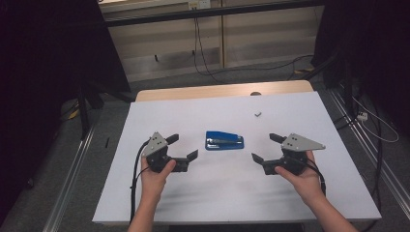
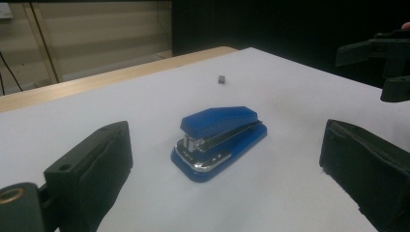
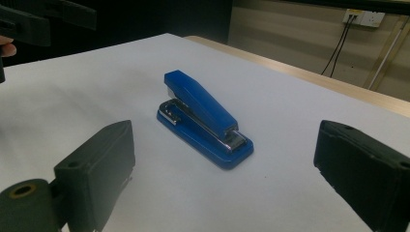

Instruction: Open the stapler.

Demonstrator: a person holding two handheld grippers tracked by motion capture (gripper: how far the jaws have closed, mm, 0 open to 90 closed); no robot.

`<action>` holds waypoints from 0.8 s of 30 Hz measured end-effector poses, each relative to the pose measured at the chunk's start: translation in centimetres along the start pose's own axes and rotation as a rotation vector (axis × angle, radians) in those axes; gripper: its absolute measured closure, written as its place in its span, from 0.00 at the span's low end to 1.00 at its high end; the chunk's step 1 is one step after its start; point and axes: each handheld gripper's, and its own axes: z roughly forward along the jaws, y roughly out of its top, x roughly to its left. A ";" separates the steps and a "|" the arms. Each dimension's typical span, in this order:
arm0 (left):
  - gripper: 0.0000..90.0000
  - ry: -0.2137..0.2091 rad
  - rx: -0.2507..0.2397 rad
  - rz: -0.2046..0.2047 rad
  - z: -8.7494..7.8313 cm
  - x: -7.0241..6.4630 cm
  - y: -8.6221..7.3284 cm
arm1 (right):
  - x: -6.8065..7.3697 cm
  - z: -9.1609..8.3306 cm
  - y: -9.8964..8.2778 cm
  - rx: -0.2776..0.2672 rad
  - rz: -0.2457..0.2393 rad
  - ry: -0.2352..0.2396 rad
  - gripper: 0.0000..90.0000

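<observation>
A blue stapler (image 1: 225,140) lies flat on the white table top (image 1: 193,111), midway between my two grippers. My left gripper (image 1: 183,146) is held just left of it, jaws wide apart and pointing at it, nothing between them. My right gripper (image 1: 264,147) mirrors it on the right, also open and empty. In the left gripper view the stapler (image 2: 220,140) shows its metal front end ahead of the left gripper's fingers (image 2: 96,164). In the right gripper view the stapler (image 3: 203,116) lies at an angle beyond the right gripper's fingers (image 3: 96,164).
A small grey piece (image 1: 257,114) lies on the table beyond the stapler, also the small grey piece (image 2: 222,79) in the left gripper view. A wooden strip (image 1: 222,91) runs along the table's far edge. Cables lie on the floor behind.
</observation>
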 end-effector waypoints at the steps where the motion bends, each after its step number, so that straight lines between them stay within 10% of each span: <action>1: 0.05 -0.002 -0.001 -0.001 0.1 0.0 0.0 | 0.1 0.2 0.1 0.000 -0.004 0.001 0.08; 24: 0.06 -0.015 0.025 -0.006 2.1 0.3 0.0 | 1.1 3.5 0.8 0.021 -0.006 0.017 0.10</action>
